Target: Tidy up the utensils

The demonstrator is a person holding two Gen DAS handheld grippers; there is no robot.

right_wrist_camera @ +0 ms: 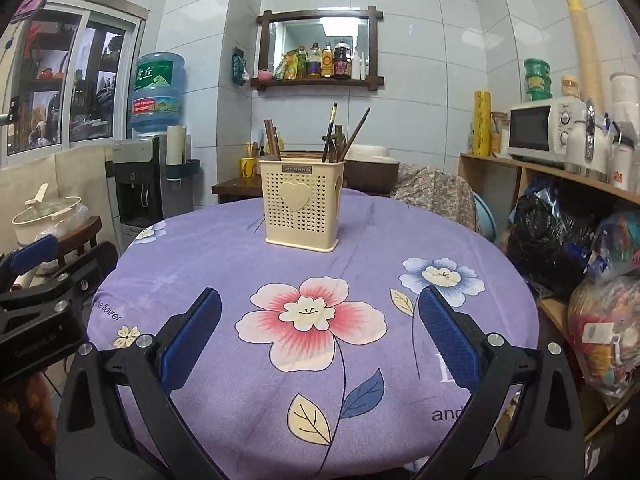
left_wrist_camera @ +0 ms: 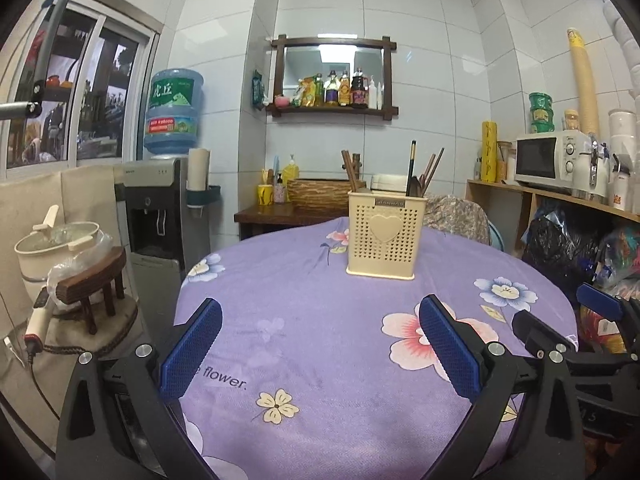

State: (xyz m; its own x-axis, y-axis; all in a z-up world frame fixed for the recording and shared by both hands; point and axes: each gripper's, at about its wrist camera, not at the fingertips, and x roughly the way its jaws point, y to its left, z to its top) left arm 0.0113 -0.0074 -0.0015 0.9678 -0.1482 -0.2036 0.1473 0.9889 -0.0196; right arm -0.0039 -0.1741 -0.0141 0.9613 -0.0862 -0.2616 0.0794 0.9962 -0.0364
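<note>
A cream plastic utensil holder [left_wrist_camera: 380,236] with a heart on its front stands upright on the far half of the round table, just above the middle of the frame in the left wrist view and a little left of centre in the right wrist view [right_wrist_camera: 301,205]. Dark chopsticks [right_wrist_camera: 330,132] and other brown handles stick up out of it, leaning different ways. The table is covered with a purple flowered cloth [right_wrist_camera: 224,264], and the cloth around the holder is bare.

At the bottom of the left wrist view the left gripper [left_wrist_camera: 320,346] hangs over the near edge of the table with its two blue-padded fingers [left_wrist_camera: 191,350] spread wide and nothing between them. The right gripper [right_wrist_camera: 320,340] sits the same way in its own view, fingers [right_wrist_camera: 448,338] wide apart and empty, over the large pink flower. Each gripper shows at the edge of the other's view: the right one at lower right [left_wrist_camera: 560,332], the left one at lower left [right_wrist_camera: 44,280].

Behind the table, a water dispenser [left_wrist_camera: 160,208] with a blue bottle stands at left, a wooden shelf of bottles [left_wrist_camera: 334,94] hangs on the tiled wall, and a white microwave [left_wrist_camera: 552,158] sits on shelving at right.
</note>
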